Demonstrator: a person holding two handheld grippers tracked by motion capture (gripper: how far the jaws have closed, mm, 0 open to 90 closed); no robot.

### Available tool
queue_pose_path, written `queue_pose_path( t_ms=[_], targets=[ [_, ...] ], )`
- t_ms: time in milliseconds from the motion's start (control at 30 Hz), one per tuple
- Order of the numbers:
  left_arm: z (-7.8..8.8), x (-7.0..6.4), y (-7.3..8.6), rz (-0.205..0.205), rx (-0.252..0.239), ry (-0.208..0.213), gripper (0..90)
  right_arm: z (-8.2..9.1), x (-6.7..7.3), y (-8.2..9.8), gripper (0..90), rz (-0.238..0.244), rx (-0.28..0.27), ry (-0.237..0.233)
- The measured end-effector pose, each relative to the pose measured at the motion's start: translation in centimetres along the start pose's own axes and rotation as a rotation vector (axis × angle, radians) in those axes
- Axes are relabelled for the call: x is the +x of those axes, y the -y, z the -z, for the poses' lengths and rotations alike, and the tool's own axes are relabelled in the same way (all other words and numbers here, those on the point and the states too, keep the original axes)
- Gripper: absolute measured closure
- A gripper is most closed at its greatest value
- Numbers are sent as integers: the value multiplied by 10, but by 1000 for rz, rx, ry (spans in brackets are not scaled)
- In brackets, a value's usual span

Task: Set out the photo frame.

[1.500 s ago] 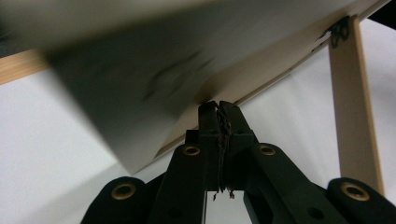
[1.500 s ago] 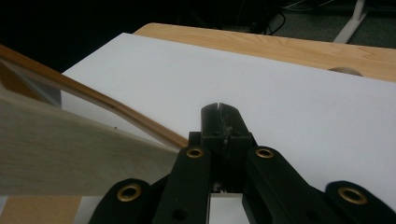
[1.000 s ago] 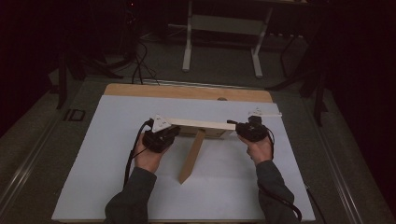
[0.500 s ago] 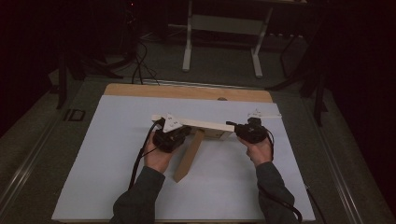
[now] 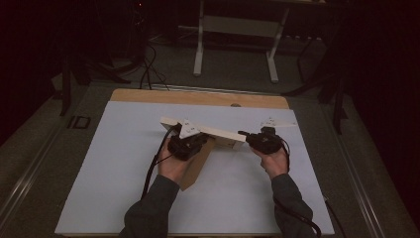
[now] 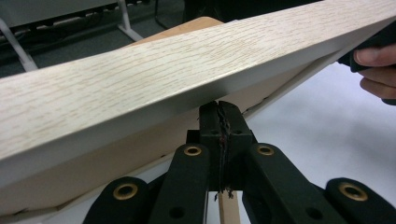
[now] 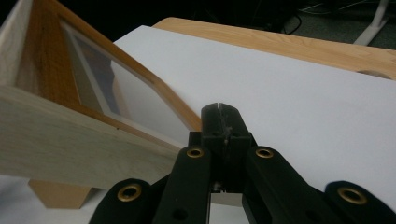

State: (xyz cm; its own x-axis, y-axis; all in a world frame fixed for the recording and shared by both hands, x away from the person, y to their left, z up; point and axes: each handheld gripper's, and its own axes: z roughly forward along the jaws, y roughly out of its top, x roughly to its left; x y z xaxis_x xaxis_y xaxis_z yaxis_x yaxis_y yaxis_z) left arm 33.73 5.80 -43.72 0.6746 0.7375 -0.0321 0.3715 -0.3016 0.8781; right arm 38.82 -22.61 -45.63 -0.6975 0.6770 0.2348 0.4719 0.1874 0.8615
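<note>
Both grippers, left gripper point(image 5: 190, 144) and right gripper point(image 5: 257, 141), are fully closed under the pale wood-grain picture frame point(image 5: 218, 133); its left end has swung toward the white mat's point(image 5: 124, 163) far edge, suggesting repositioning.

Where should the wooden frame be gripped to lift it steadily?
Probably the wooden frame at its two short ends, one gripper per side: it is long and tilted on its stand. The left gripper and right gripper, jaws shut, sit about there.
</note>
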Motion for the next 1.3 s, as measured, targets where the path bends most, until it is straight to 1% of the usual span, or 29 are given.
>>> queue_pose_path(
  t_ms=[333,400,467,667,900,1033,1200,1233,1300],
  targets=[
    [0,-1,-1,5,8,-10,897,0,4,1,900,9,-1,-12],
    [2,-3,-2,1,1,-6,897,0,4,2,900,15,0,-15],
    [1,-5,-3,-12,7,-5,897,1,5,2,900,15,2,-16],
    [-2,-6,-4,-8,12,4,899,1,7,3,900,21,1,-22],
    [-4,-3,-3,3,15,4,899,1,11,3,900,35,10,-33],
    [-5,0,-3,14,18,5,899,1,14,3,900,45,11,-48],
    [-5,2,-3,17,18,7,899,0,18,4,900,59,17,-64],
    [-5,5,-2,15,21,14,899,0,18,4,900,59,17,-64],
    [-4,7,-2,14,21,19,899,-1,22,4,900,76,27,-73]
  ],
)
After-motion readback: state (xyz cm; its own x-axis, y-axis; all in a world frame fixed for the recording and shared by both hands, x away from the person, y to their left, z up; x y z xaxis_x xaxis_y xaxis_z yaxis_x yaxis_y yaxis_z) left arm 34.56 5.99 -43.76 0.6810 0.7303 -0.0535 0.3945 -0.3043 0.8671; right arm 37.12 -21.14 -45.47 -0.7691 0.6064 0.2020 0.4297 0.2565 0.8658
